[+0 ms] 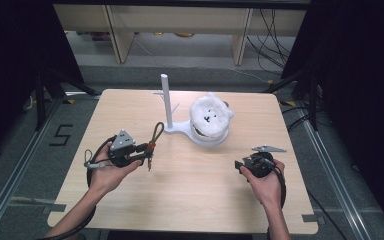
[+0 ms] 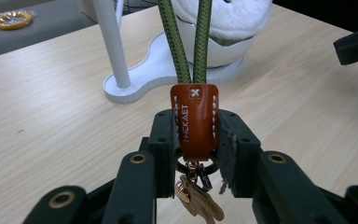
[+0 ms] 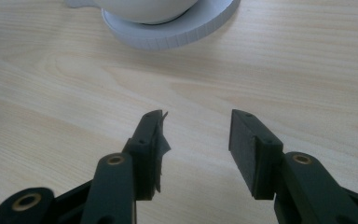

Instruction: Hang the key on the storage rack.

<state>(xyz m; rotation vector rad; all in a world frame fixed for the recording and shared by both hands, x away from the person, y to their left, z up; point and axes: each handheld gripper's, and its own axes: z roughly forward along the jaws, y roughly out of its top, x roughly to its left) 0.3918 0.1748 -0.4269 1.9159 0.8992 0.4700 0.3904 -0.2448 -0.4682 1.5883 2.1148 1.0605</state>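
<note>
Pale wooden table point(image 1: 190, 185) on grey floor, dark curtains either side; olive cord keychain with brown leather tab point(image 2: 194, 122) clamped in left gripper point(image 1: 142, 152), left of white post stand point(image 1: 166, 102), loop pointing toward it; right gripper point(image 3: 193, 144) gaping, empty.

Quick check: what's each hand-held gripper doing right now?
Left hand-held gripper: shut on the green-cord keychain with orange leather tab.
Right hand-held gripper: open, holding nothing.
</note>
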